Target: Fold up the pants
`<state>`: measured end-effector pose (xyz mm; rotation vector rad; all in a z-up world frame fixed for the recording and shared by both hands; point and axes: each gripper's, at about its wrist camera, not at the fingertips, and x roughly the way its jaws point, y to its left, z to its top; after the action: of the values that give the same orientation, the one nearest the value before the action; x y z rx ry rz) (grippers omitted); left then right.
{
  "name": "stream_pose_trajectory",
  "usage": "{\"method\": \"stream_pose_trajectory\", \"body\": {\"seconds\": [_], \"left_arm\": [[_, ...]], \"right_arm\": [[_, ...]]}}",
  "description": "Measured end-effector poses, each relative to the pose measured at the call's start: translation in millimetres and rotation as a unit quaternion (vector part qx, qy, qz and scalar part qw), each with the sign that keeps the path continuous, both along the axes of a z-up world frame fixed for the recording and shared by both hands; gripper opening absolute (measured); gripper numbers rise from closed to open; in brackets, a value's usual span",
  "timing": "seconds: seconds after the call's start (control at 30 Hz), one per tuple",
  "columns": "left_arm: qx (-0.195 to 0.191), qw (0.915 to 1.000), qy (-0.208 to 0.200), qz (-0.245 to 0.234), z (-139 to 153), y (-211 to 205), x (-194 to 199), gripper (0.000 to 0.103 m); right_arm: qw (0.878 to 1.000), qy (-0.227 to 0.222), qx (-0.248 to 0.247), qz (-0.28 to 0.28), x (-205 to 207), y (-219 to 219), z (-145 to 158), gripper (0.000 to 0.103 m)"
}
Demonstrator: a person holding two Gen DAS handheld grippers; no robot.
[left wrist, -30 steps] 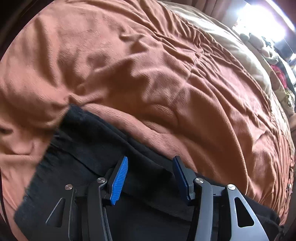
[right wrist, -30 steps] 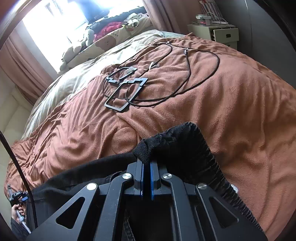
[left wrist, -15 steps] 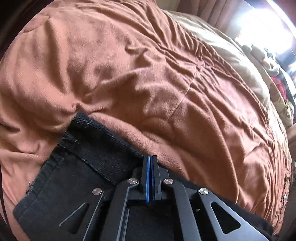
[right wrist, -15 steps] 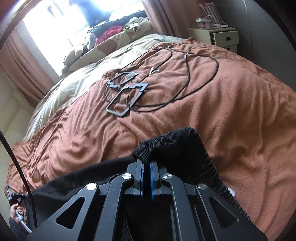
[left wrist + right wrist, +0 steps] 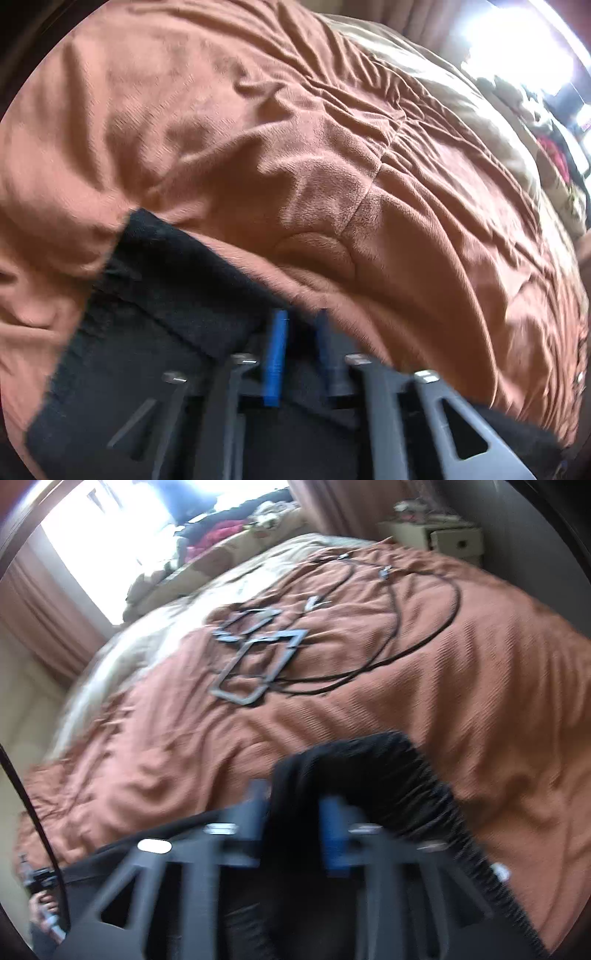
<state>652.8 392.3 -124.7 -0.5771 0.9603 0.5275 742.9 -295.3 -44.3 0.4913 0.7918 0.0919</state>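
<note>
Black pants (image 5: 155, 314) lie on a rust-orange blanket (image 5: 295, 147), with a folded hem edge at the lower left of the left wrist view. My left gripper (image 5: 300, 321) sits over the pants' upper edge. Its jaws are opening, the blue pads stand apart, and dark cloth lies beneath the gap. In the right wrist view the pants' ribbed waistband (image 5: 424, 775) humps up on the blanket (image 5: 480, 683). My right gripper (image 5: 291, 794) is opening too, and a raised fold of waistband stands between its separated pads. Both views are blurred by motion.
Black cables (image 5: 424, 627) and grey rectangular frames (image 5: 258, 664) lie on the blanket further back. A beige sheet (image 5: 155, 638) covers the far part of the bed, below a bright window and a clothes pile (image 5: 221, 535). A nightstand (image 5: 443, 539) stands at the far right.
The left gripper went from open to shut on the pants' edge and has parted again. The right gripper, shut on the waistband fold before, has opened; the fold still stands up.
</note>
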Motion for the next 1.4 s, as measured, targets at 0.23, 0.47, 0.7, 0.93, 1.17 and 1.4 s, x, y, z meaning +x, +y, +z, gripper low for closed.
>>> {"method": "stream_pose_trajectory", "body": {"seconds": [0.23, 0.47, 0.7, 0.93, 1.17, 1.4], "left_arm": [[0.010, 0.9996, -0.021, -0.017, 33.8, -4.6, -49.7, 0.061], [0.017, 0.9988, -0.024, -0.039, 54.3, -18.1, -113.8, 0.061], [0.009, 0.9986, -0.031, -0.041, 60.0, -25.9, -168.7, 0.061], [-0.018, 0.9989, -0.034, -0.027, 48.0, -23.9, -222.5, 0.060], [-0.058, 0.9976, -0.038, 0.001, 23.2, -16.4, -253.4, 0.060], [-0.098, 0.9932, -0.056, 0.028, -1.1, -11.3, -258.6, 0.060]], "right_arm": [[1.000, -0.013, -0.005, 0.026, -49.9, -3.7, 24.7, 0.075], [0.999, -0.021, -0.017, 0.030, -108.8, -20.4, 38.6, 0.075], [0.999, -0.021, -0.011, 0.033, -164.0, -33.9, 43.3, 0.075], [0.999, -0.014, 0.002, 0.034, -205.8, -46.0, 32.8, 0.075], [0.999, 0.003, 0.019, 0.034, -227.3, -54.1, 11.9, 0.075], [0.998, 0.025, 0.055, 0.018, -236.4, -59.8, -15.2, 0.075]]}}
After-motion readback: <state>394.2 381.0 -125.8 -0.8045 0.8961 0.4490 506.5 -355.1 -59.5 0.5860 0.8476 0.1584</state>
